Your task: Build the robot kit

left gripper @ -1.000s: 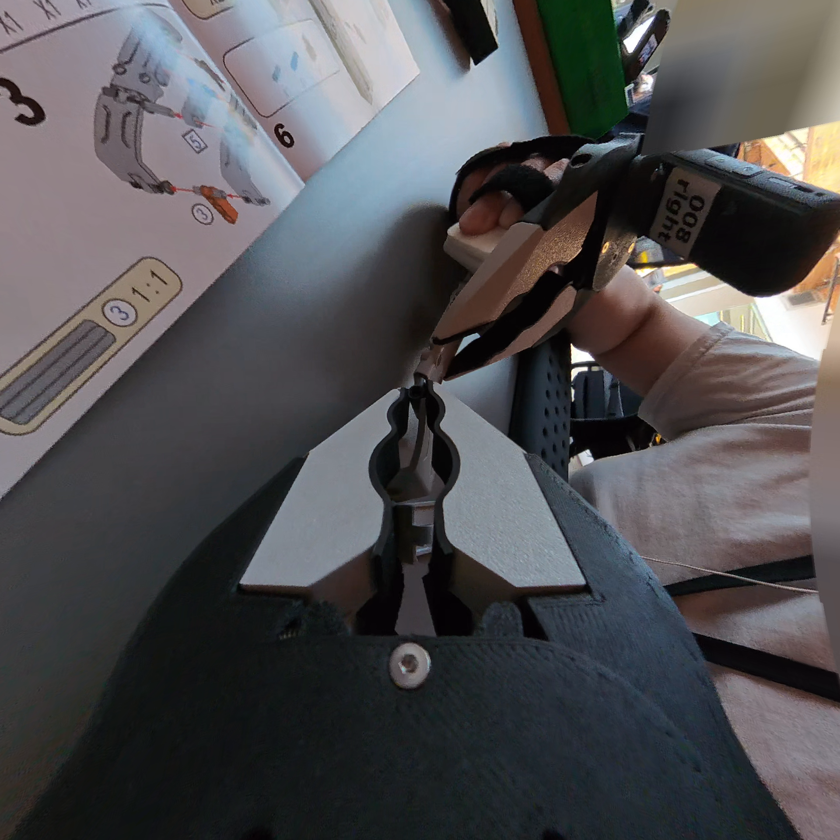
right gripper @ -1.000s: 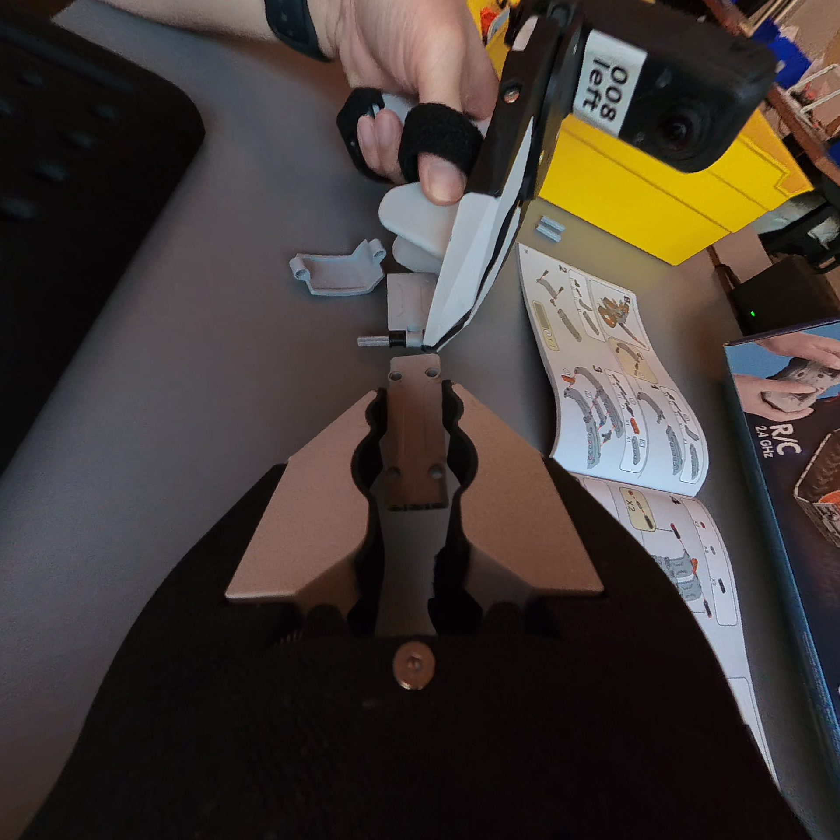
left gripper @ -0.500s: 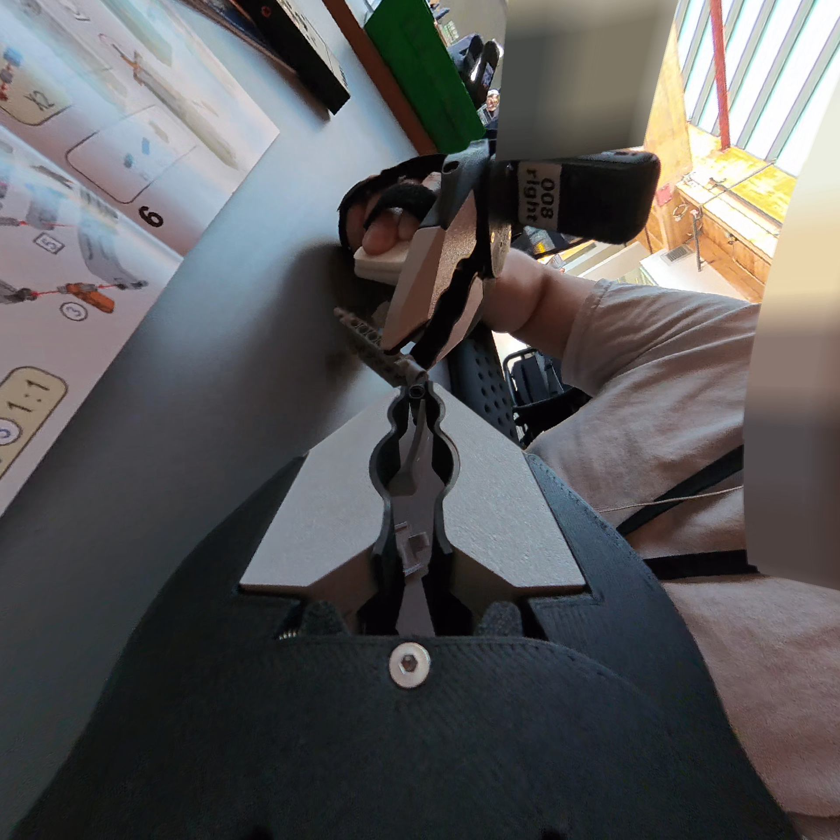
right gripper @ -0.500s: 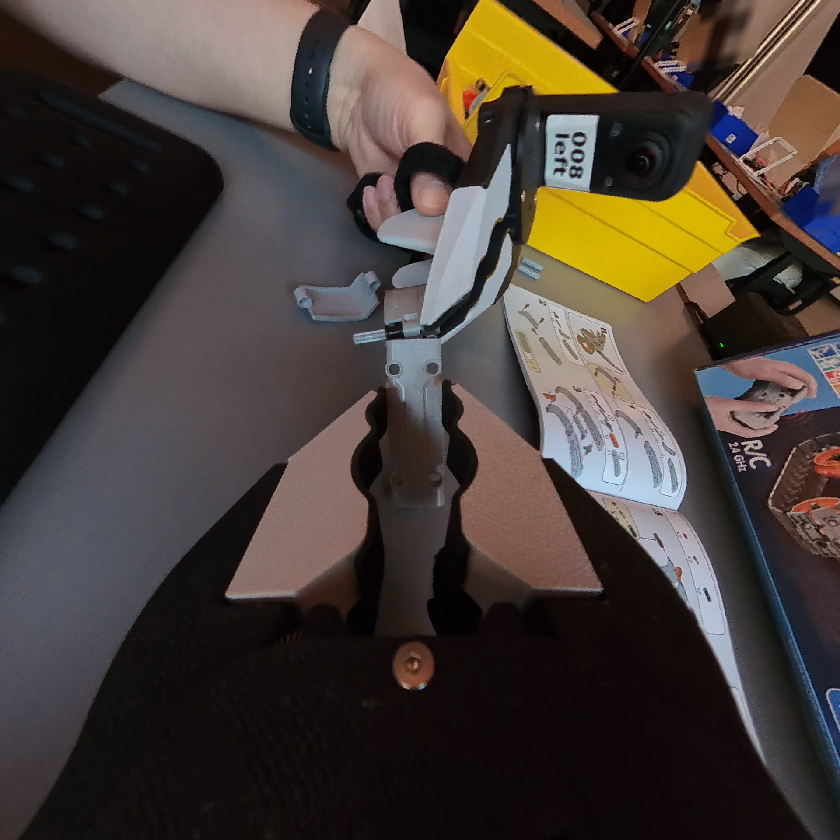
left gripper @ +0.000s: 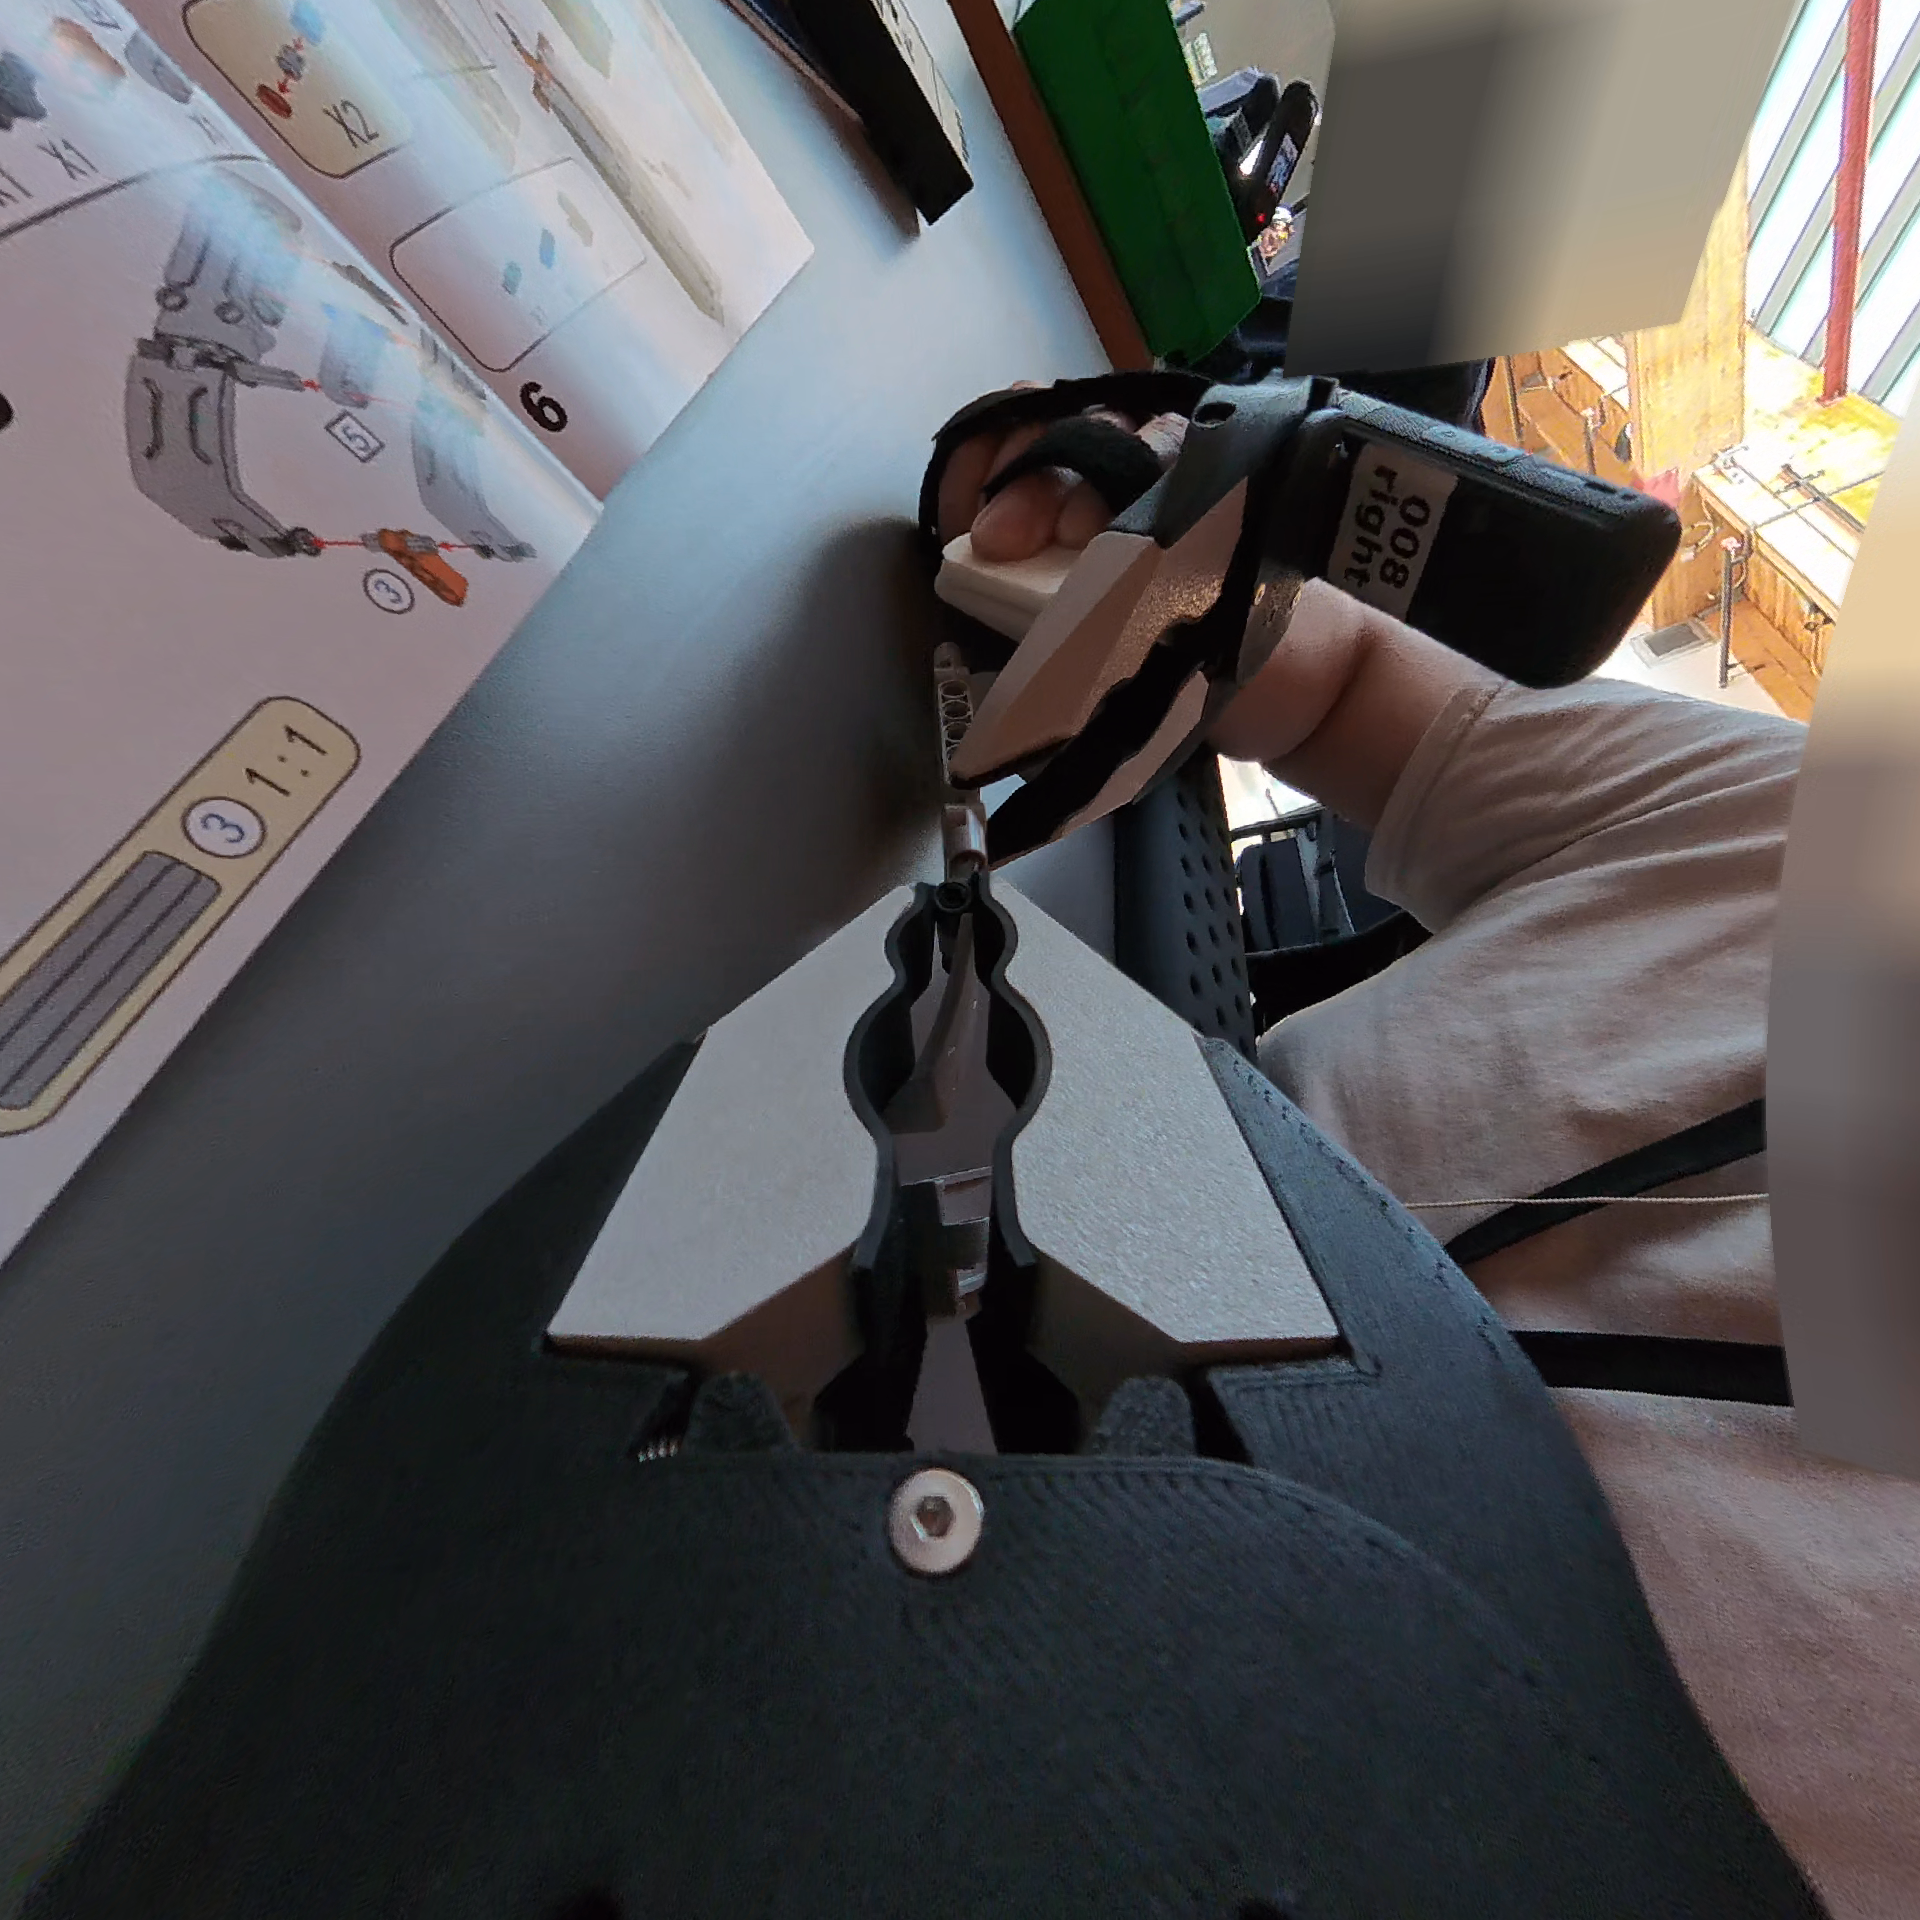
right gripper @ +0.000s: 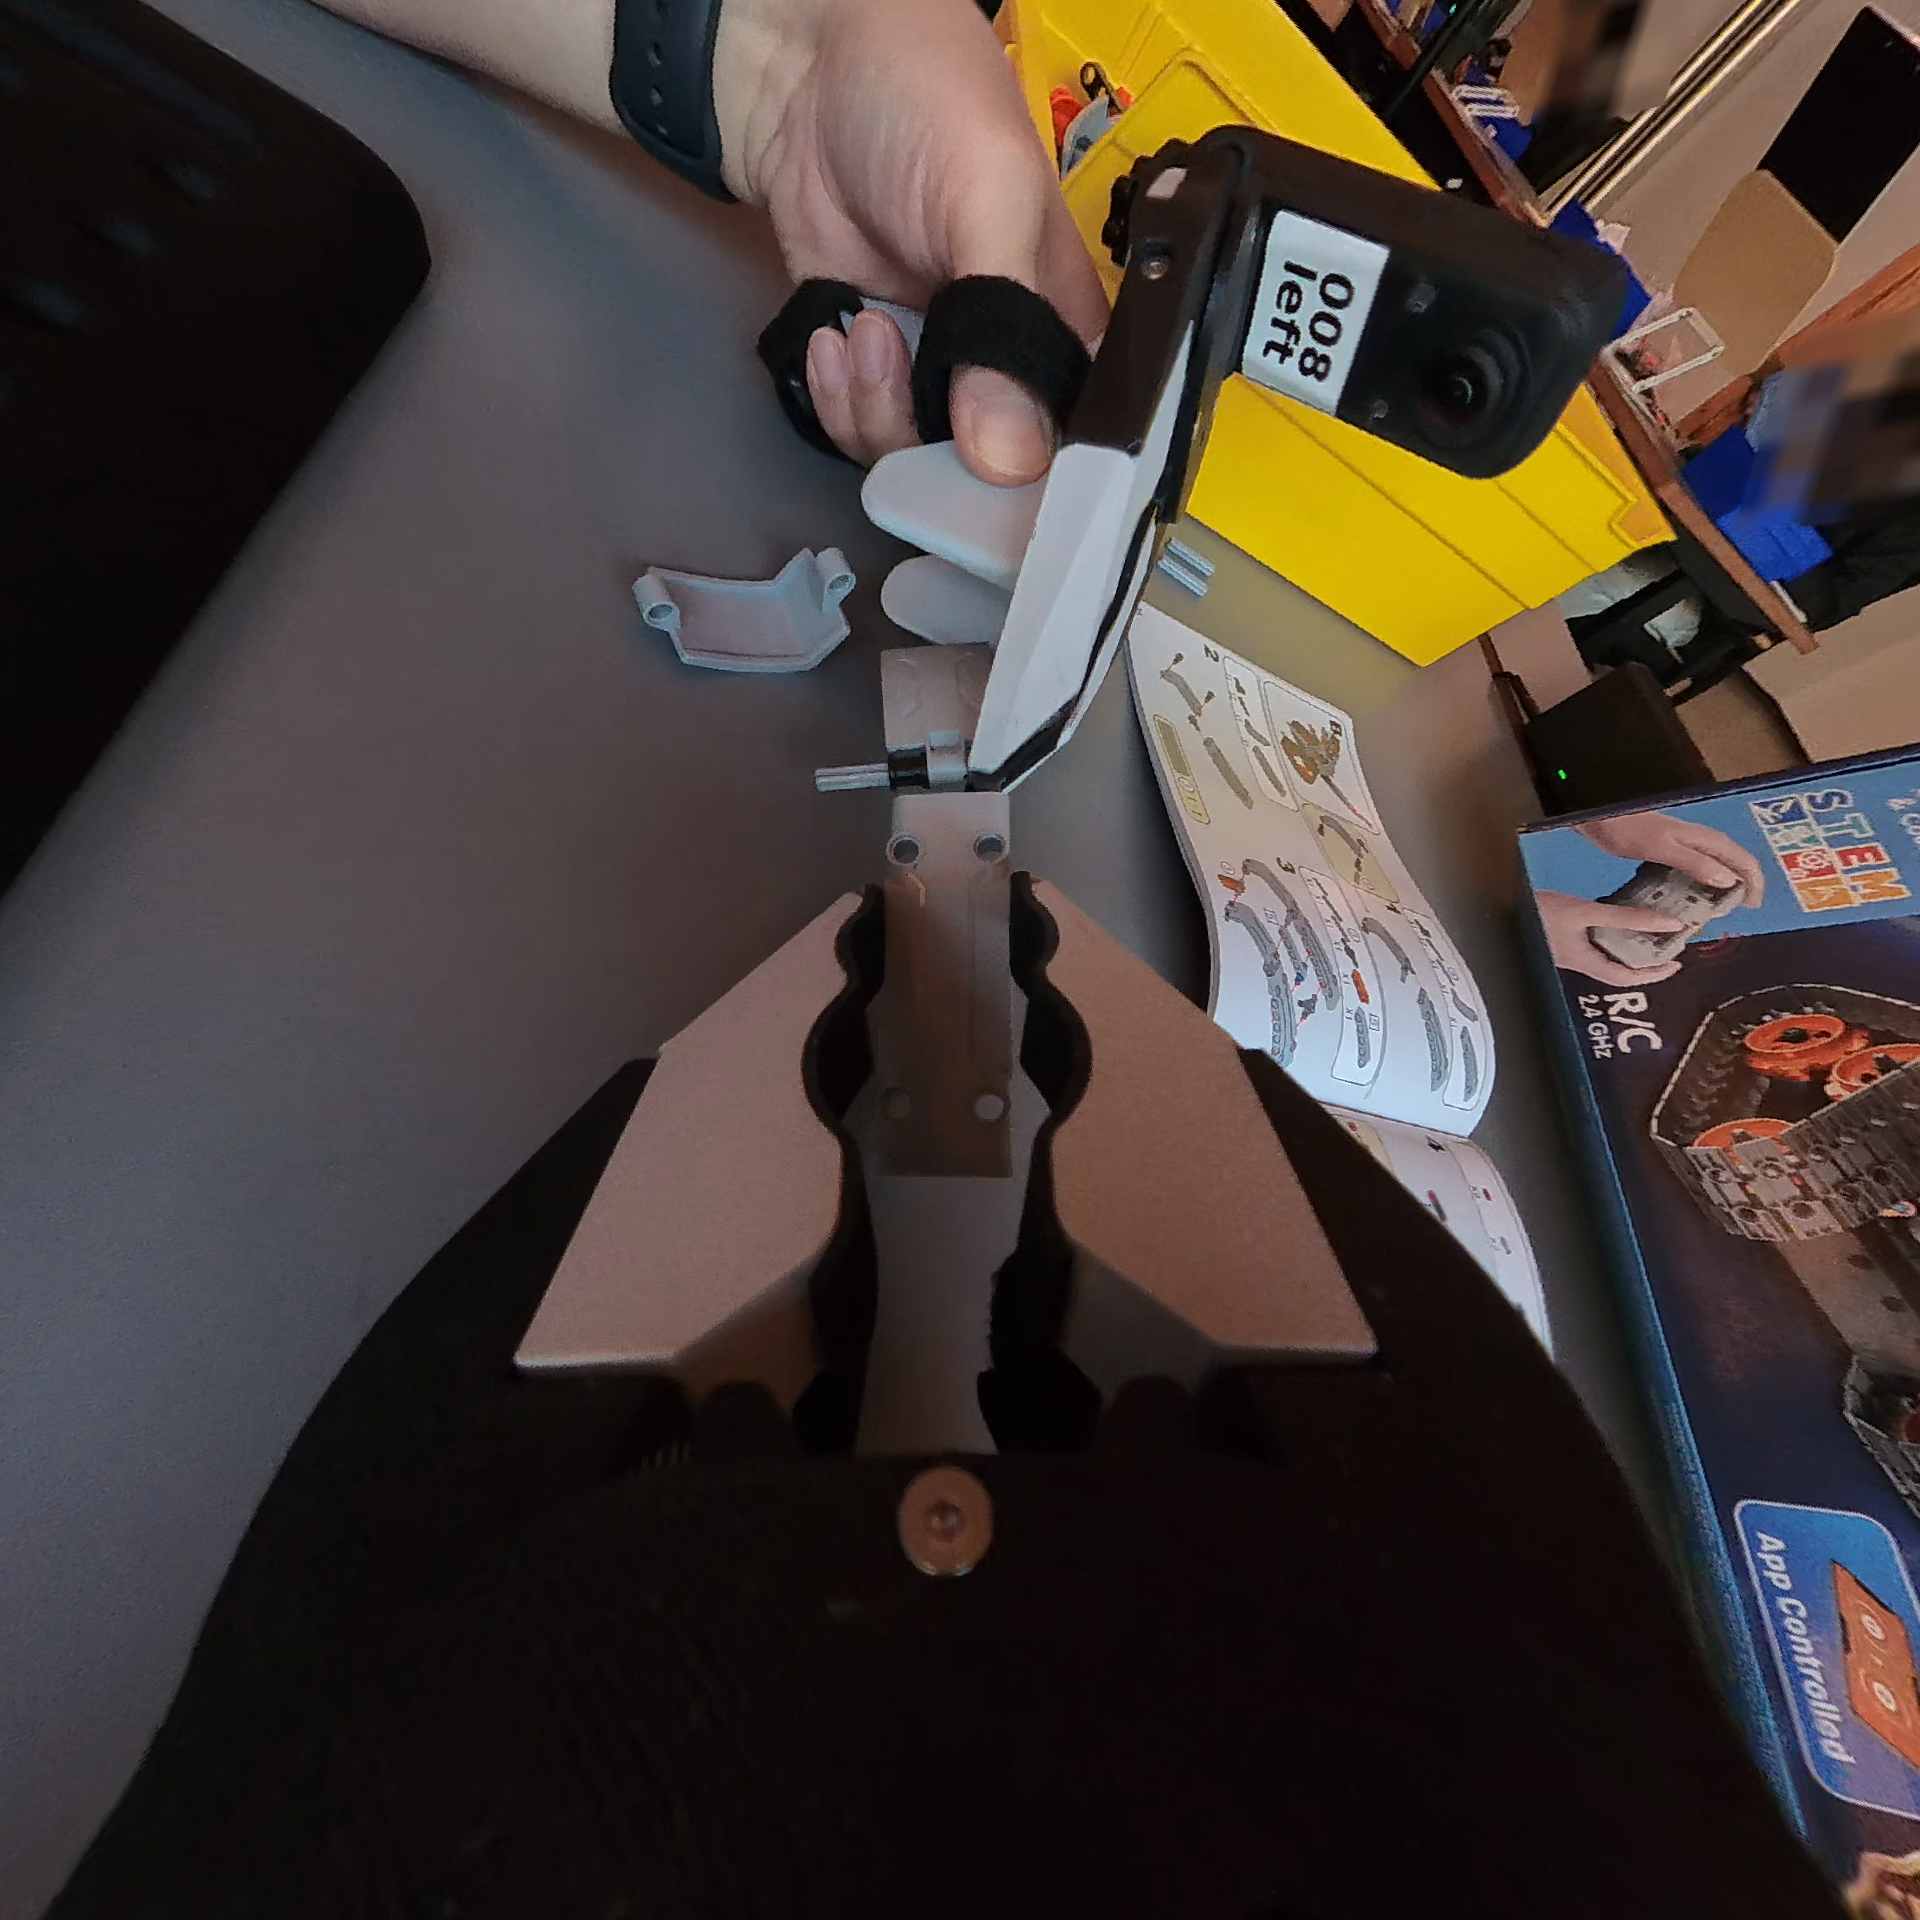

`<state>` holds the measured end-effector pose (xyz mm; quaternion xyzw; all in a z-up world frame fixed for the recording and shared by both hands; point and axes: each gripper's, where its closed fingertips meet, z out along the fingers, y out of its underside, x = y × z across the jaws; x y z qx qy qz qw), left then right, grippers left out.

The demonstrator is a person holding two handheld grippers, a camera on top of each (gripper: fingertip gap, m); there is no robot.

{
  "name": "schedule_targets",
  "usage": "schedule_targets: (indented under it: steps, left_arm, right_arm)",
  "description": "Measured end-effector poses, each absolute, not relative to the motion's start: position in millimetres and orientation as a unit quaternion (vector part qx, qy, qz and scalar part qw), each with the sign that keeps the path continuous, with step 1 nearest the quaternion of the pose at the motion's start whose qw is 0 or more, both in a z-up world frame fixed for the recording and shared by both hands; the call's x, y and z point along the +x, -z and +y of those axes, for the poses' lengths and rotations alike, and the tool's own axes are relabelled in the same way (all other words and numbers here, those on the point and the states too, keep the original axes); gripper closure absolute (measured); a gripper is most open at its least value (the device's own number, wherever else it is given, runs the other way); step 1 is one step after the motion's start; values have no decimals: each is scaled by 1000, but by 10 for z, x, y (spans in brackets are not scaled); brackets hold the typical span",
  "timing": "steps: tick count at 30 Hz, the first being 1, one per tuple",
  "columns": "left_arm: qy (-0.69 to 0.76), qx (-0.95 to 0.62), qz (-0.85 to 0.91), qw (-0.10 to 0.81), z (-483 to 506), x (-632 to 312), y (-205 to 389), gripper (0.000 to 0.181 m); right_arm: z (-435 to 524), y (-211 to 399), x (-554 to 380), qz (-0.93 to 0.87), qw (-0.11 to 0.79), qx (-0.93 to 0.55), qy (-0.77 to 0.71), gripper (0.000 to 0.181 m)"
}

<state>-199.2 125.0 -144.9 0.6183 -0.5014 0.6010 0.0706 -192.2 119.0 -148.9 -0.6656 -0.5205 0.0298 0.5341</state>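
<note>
My right gripper (right gripper: 945, 904) is shut on a flat grey panel (right gripper: 945, 997) with holes at its far end. My left gripper (left gripper: 951, 914) is shut on a small grey connector (left gripper: 940, 1091) with a black pin at its tip. In the right wrist view the left gripper (right gripper: 987, 774) holds that connector (right gripper: 904, 774) crosswise, against the panel's far end, a stub poking out to the left. In the left wrist view the right gripper (left gripper: 966, 779) shows just beyond my fingertips, with the panel (left gripper: 951, 686) edge-on. Both are held above the grey table (right gripper: 364, 935).
A curved grey panel (right gripper: 743, 618) and another grey piece (right gripper: 920, 675) lie on the table beyond the grippers. An open instruction booklet (right gripper: 1340, 935) lies to the right, a blue toy box (right gripper: 1766, 1195) farther right, a yellow bin (right gripper: 1351, 499) behind, and a black object (right gripper: 156, 364) at left. Left and right tips are no more than a few centimetres apart.
Both hands tilted up and came back down, so the views swung and returned. The connector and the panel's end stayed together. Both grips held.
</note>
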Motion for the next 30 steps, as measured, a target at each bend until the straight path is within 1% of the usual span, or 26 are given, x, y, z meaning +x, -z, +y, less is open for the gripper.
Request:
schedule_targets:
  steps: [11,16,23,26,30]
  left_arm:
    - [-583,622,-517,78,1205,-2022,1498,176]
    - [-547,638,-540,46,1229,-2025,1530,176]
    - [-525,650,-549,32,1253,-2014,1603,176]
    - [-561,638,-525,50,1263,-2013,1515,176]
    - [-571,623,-531,58,1233,-2024,1500,176]
  right_arm:
    - [1154,1538,-1942,-543,530,-652,-1,159]
    - [1167,1558,-1942,-546,527,-651,23,159]
    - [1156,1570,-1986,-555,527,-642,31,159]
    - [1177,1492,-1956,-532,543,-649,2,160]
    - [1140,1476,-1972,-531,538,-653,-43,160]
